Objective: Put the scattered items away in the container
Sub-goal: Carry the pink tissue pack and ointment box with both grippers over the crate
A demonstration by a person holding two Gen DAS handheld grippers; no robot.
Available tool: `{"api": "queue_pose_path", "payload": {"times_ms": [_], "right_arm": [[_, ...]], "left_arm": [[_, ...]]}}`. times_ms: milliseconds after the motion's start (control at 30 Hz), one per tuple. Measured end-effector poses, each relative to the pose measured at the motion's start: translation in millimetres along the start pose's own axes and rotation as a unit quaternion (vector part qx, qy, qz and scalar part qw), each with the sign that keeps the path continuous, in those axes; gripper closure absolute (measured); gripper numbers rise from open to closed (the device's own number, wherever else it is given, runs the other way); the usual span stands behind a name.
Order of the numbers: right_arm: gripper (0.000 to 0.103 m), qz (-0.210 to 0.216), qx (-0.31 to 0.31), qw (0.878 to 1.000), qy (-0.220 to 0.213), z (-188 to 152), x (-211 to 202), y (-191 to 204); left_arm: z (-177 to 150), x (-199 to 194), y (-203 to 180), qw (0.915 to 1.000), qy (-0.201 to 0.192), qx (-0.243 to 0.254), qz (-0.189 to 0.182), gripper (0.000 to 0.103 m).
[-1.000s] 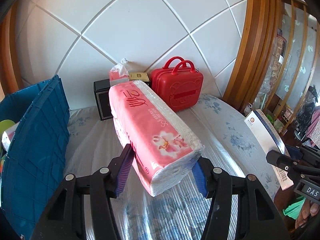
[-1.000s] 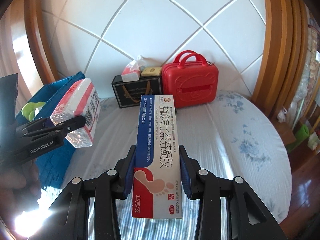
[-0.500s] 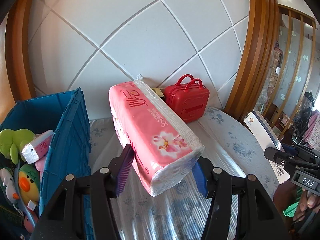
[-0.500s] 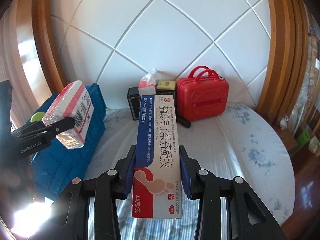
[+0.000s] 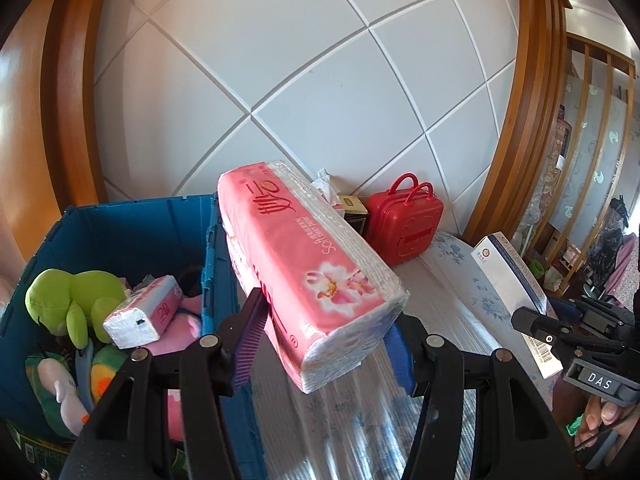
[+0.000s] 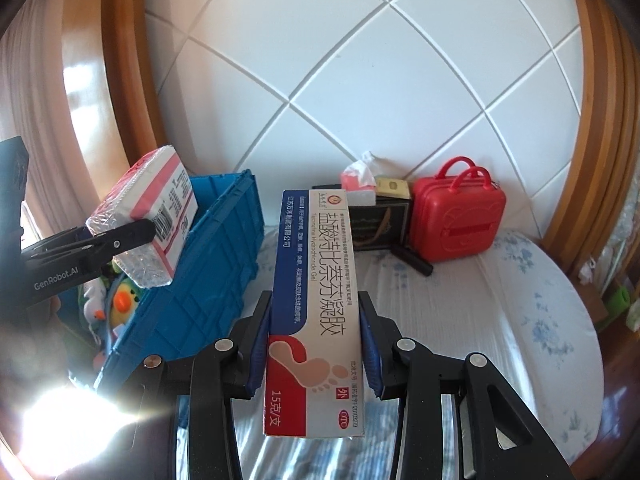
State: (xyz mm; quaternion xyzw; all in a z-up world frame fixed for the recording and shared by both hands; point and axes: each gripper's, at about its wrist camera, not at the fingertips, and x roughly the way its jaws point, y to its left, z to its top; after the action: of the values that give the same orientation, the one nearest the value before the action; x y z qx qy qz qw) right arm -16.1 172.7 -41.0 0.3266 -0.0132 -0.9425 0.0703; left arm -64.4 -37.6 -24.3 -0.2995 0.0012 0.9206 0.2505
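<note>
While both tongs are clamped, our left gripper (image 5: 326,334) on the pink plastic-wrapped tissue pack (image 5: 308,268) and right gripper (image 6: 314,350) on the long white-and-blue medicine carton (image 6: 316,304), we are carrying them toward the open blue plastic crate (image 5: 132,236) at nine o'clock, needing release above it.

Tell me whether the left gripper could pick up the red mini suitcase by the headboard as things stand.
Probably not yet. The left gripper is already shut on the pink tissue pack, so its jaws are full. The red mini suitcase itself stands unobstructed on the bed; dropping the pack into the blue crate first would free the gripper.
</note>
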Motion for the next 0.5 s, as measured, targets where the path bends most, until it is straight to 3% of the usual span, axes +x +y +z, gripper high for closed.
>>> {"api": "queue_pose_path", "payload": {"times_ms": [500], "right_arm": [[0.065, 0.048, -0.031, 0.998, 0.004, 38.8, 42.0, 123.2]], "left_arm": [[27.3, -25.2, 123.9, 0.9999, -0.005, -0.006, 0.011, 0.048]]}}
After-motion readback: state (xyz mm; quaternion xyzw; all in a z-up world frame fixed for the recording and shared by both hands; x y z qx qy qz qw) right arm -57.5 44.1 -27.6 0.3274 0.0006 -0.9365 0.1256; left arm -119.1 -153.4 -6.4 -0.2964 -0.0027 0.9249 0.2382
